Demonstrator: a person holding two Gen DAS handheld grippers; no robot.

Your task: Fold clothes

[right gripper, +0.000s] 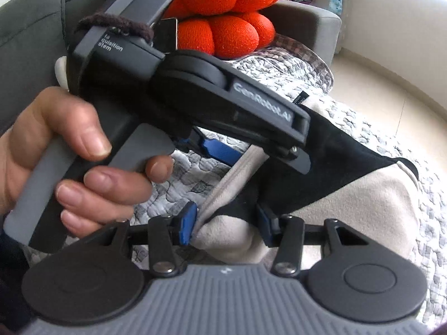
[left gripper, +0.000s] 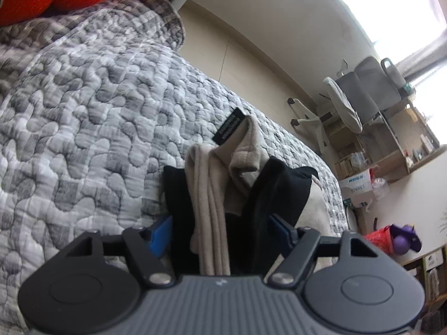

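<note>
Bare quilt (left gripper: 83, 117) lies open left of the garment (left gripper: 212, 195). Orange cushion (right gripper: 223, 14) (far end) blocks beyond; the left hand-held gripper (right gripper: 232, 150) crowds the right one's view

A beige-and-black garment (left gripper: 218, 184) is bunched in folds, a black label at its top edge; its beige lower part (right gripper: 363, 203) rests on the quilt (left gripper: 83, 111).

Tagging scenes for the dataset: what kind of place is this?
Probably a home, a bedroom or living room: a quilted grey bedspread, an orange knot cushion on a grey sofa or armchair, and a desk chair beside cluttered shelves.
</note>
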